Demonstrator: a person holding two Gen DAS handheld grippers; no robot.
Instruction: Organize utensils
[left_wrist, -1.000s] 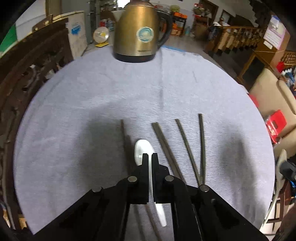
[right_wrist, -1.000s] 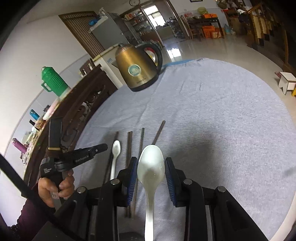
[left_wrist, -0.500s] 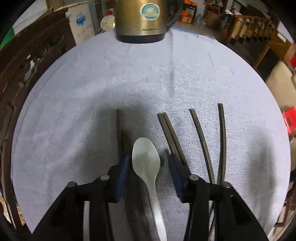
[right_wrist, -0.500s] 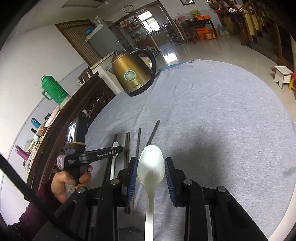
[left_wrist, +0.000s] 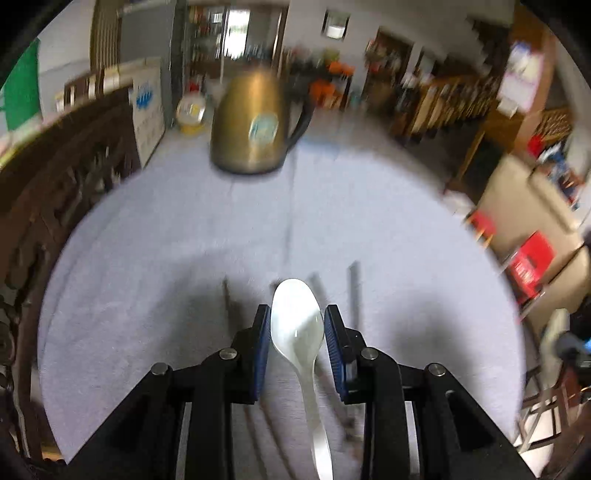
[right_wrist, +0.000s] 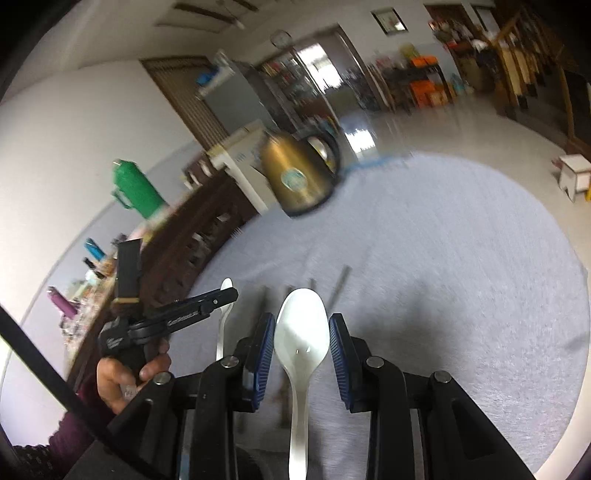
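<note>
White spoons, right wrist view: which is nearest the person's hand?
The narrow-looking spoon at left, in the left gripper; the big central spoon sits between the right gripper's fingers.

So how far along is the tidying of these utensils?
Done: thin dark chopsticks lie roughly side by side on the grey cloth. In hand: the left tongs, whose jaws have just been opening, hold one white spoon; the right tongs grip the other white spoon. Left: laying both spoons down.
</note>
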